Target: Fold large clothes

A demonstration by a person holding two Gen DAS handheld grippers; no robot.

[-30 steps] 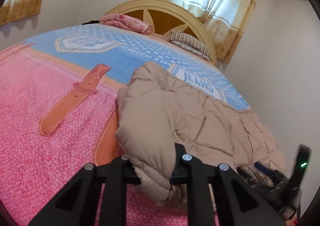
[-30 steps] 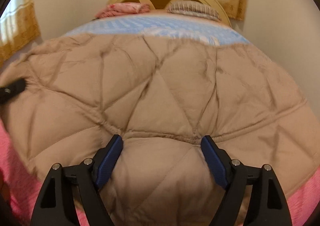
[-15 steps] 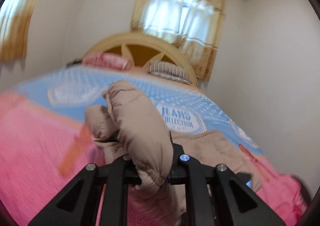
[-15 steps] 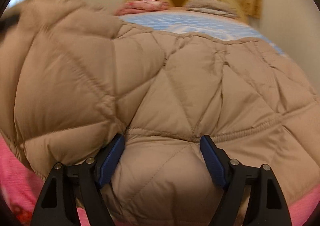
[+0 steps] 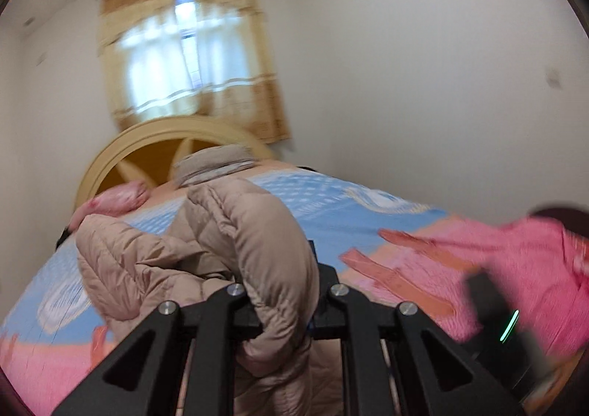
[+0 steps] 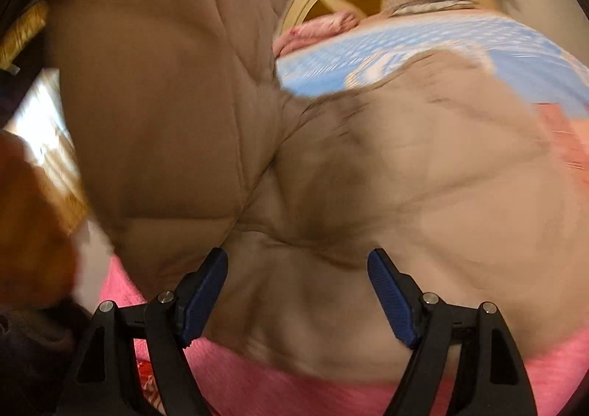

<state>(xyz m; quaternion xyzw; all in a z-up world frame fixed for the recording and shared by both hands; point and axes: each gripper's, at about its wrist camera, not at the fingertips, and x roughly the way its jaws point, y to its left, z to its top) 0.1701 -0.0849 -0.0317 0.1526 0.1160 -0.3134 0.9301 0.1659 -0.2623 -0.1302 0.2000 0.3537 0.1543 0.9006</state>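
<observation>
Fingers of my left gripper (image 5: 283, 291) are clamped on a puffy fold of the beige quilted jacket (image 5: 254, 250), lifting it off the bedspread (image 5: 368, 210) toward twelve o'clock. My right gripper (image 6: 296, 291) stands apart, straddling the jacket's body, gripping nothing. I judge the fold only begun: one flap raised, nothing laid flat.

We note the beige quilted puffer jacket (image 5: 257, 250) as matt padded cloth; the blue ribbed gripper pads (image 6: 392, 296) appear rubbery.
</observation>
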